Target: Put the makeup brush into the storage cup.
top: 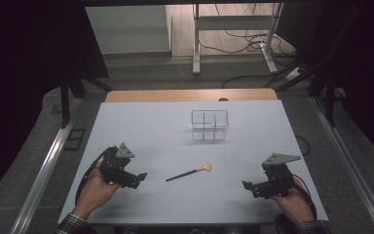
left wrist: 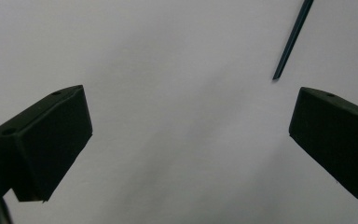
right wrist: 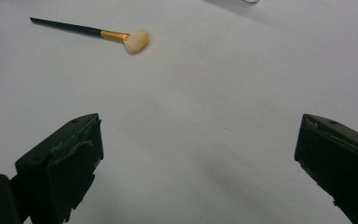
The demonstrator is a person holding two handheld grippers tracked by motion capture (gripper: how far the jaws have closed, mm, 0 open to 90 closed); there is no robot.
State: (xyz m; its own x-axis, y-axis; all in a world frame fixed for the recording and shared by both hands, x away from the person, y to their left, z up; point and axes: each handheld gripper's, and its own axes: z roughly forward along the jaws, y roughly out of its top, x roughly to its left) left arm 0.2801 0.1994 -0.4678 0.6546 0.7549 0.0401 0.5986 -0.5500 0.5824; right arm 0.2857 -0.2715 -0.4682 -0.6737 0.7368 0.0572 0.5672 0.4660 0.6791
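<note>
White laminate table carried little. Clear acrylic organizer, divided into compartments, stood toward the far side, empty as far as could be told. Left gripper sat low at the near left, jaws wide apart with nothing between them; right gripper at the near right, jaws likewise spread and empty. Makeup brush lay flat between the two, nearer the left one, well short of the organizer, pale bristle head toward the right, dark handle tip toward the left. Judged light and stiff along the handle, bristles soft and easily splayed, thin shaft prone to roll. Best taken at mid-handle or the gold ferrule.
</note>
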